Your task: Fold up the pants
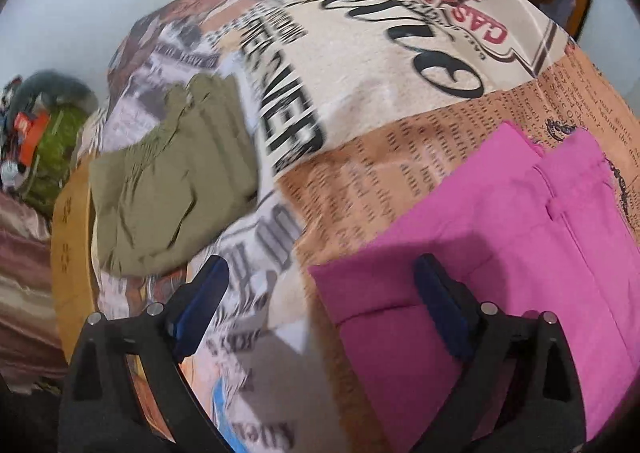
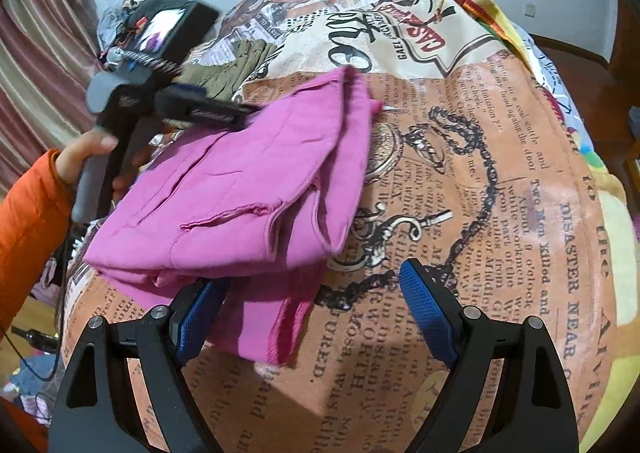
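Pink pants [image 2: 240, 189] lie folded into a thick stack on a bed covered with a newspaper-print cloth [image 2: 460, 193]. In the left wrist view the pink pants [image 1: 500, 245] fill the lower right. My left gripper [image 1: 320, 293] is open and empty, above the pants' left edge; its right finger [image 1: 440, 309] hangs over the pink fabric. It also shows in the right wrist view [image 2: 208, 113], at the stack's far left side. My right gripper [image 2: 312, 313] is open and empty, at the near edge of the stack, left finger [image 2: 196, 321] beside the lowest layer.
Folded olive-green pants [image 1: 176, 181] lie on the bed left of the pink ones. A wooden bed frame [image 1: 72, 245] shows at the left edge. A pile of clutter [image 1: 36, 137] sits beyond it. A curtain [image 2: 36, 53] hangs at left.
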